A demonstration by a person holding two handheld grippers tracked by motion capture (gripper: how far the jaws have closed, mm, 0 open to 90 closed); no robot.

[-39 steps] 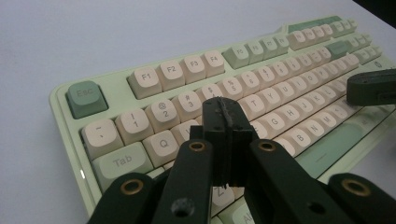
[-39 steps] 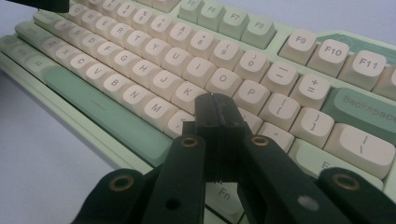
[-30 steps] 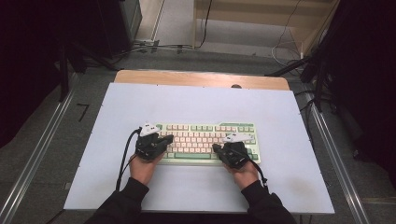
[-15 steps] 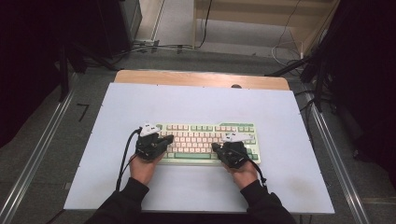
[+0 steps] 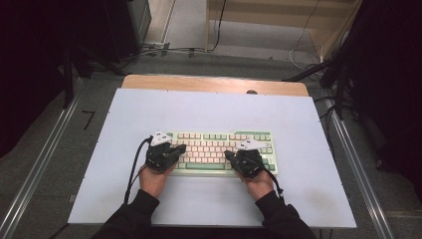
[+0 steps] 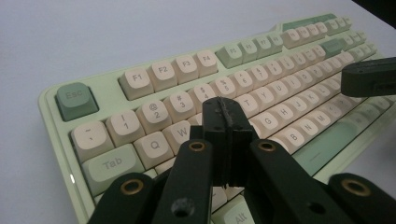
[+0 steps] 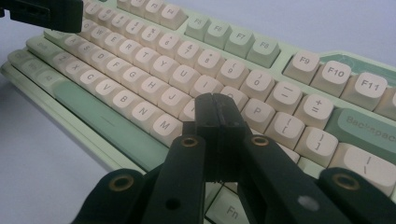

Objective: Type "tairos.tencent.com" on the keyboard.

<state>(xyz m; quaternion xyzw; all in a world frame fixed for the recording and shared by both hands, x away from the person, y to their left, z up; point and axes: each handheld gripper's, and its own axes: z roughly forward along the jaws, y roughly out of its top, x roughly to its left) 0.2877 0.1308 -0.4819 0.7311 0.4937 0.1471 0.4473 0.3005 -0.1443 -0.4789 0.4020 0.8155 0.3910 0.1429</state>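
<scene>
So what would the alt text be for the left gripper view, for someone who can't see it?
Close-up along the left gripper, its two black jaws pressed shut with nothing between them, poised over the left-hand letter keys of a pale green and cream keyboard on a white table. The tip of the right gripper shows at the right edge.
</scene>
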